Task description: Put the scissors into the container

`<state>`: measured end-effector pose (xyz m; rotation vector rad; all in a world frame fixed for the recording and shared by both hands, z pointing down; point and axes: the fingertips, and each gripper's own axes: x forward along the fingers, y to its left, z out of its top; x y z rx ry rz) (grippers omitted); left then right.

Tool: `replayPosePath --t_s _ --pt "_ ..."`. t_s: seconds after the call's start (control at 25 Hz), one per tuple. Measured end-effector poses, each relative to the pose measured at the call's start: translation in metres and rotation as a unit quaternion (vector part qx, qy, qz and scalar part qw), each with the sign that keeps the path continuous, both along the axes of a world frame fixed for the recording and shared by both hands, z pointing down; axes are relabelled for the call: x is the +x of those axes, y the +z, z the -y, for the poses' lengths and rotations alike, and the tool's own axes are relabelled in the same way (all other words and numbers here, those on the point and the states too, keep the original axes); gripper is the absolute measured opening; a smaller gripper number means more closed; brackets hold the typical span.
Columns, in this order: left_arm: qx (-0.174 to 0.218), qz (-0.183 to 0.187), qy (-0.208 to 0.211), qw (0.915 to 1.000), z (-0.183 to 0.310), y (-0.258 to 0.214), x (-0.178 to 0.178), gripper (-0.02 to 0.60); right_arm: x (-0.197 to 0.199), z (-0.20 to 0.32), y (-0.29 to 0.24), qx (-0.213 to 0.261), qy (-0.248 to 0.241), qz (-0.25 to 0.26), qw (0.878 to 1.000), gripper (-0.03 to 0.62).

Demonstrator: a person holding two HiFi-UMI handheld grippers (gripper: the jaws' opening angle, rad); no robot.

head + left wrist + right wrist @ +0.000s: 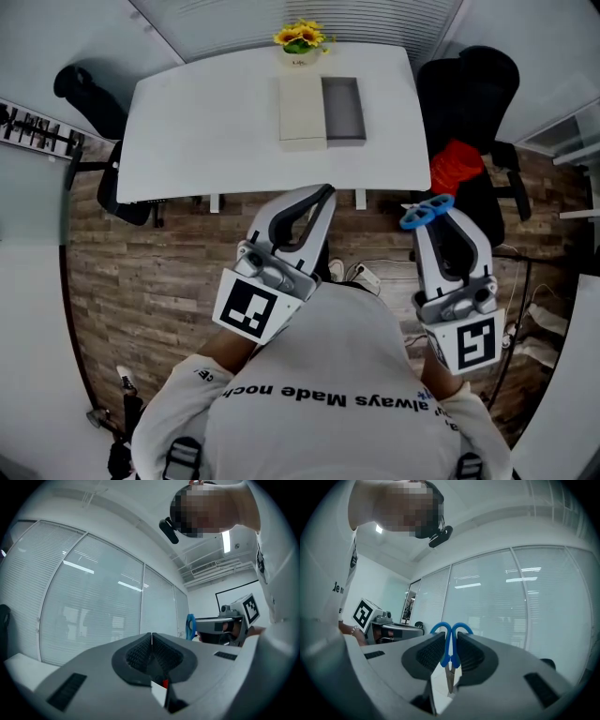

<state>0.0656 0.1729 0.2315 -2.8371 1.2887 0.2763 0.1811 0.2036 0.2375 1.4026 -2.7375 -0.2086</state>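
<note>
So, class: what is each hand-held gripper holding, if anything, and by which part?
Right hand-held gripper: blue scissors, clamped by the handles just below the loops. Left hand-held gripper: shut, holding nothing.

scissors [412, 221]: blades hidden in right claw [439, 210], head view | flower pot [300, 62] label: too small to read

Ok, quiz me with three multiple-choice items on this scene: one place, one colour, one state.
1. The grey container lies: A on the floor; B on the white table; C on a chair.
2. The handles of the scissors are: A red; B yellow; C blue.
3. The left gripper is: A shut and empty; B wide open; C shut on a flower.
Answers: B, the head view shows it on the tabletop; C, blue loops stick out of the right gripper; A, its jaws meet with nothing between.
</note>
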Motion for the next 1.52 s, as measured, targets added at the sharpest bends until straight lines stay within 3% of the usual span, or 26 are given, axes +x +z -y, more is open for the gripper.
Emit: replayPosePath --t_s 1.16,1.52 --pt "-0.013 -0.007 0.017 0.9997 0.246 0.005 -0.047 0.023 -0.055 0.245 0.001 -0.009 -0.003 -0.017 1.000 0.087" --pt "-0.015 -0.009 0.022 0.9996 0.297 0.008 -0.060 0.023 -0.069 0.295 0.001 -0.008 0.004 -0.015 1.000 0.087"
